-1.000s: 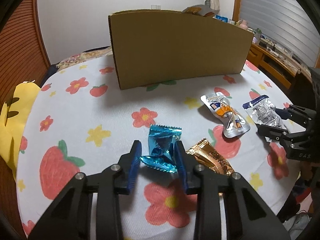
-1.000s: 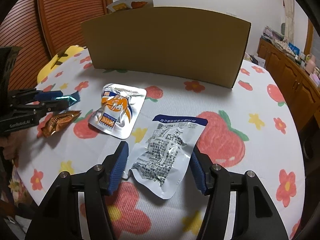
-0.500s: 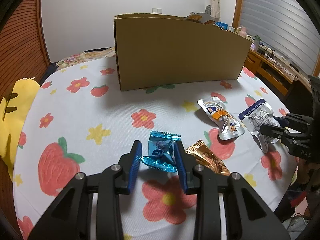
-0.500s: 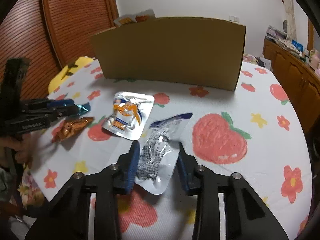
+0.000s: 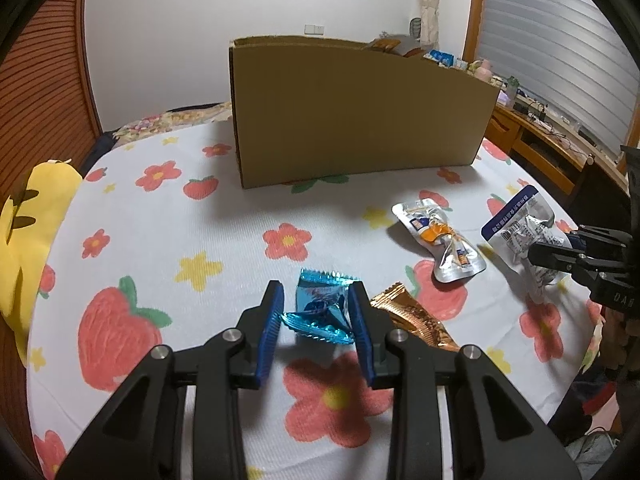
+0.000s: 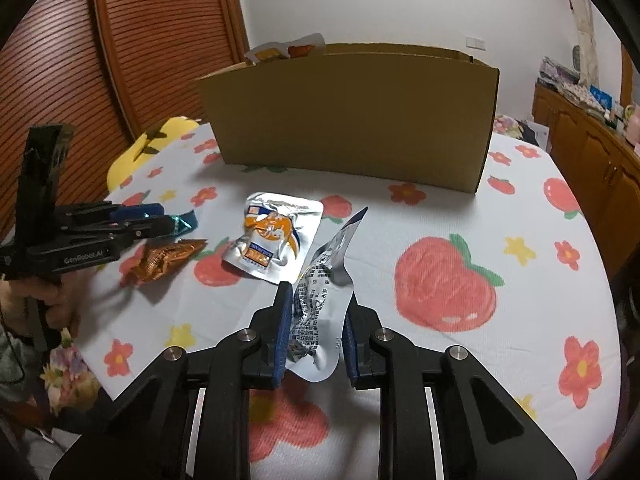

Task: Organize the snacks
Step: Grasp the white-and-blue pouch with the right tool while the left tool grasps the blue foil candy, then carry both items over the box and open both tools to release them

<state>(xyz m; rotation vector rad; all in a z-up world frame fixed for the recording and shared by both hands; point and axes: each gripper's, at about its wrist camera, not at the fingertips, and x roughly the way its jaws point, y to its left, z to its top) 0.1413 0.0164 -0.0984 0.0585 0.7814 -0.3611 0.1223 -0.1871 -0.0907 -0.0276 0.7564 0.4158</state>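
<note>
Left wrist view: the left gripper (image 5: 318, 314) is clamped on the crumpled blue candy wrapper (image 5: 322, 310), well in front of the cardboard box (image 5: 360, 116); a gold packet (image 5: 412, 320) lies just beside its right finger and could be dragged along. Right wrist view: the right gripper (image 6: 316, 326), whose jaws have just been closing, pinches the folded silver pouch with blue edge (image 6: 320, 300), also in front of the box; slick, buckled foil may slip free when lifted. Only this view shows snacks already poking above the box rim (image 6: 286, 48) and the orange-printed pouch (image 6: 274, 234) face-on; only the left view shows the box's lower right end.
</note>
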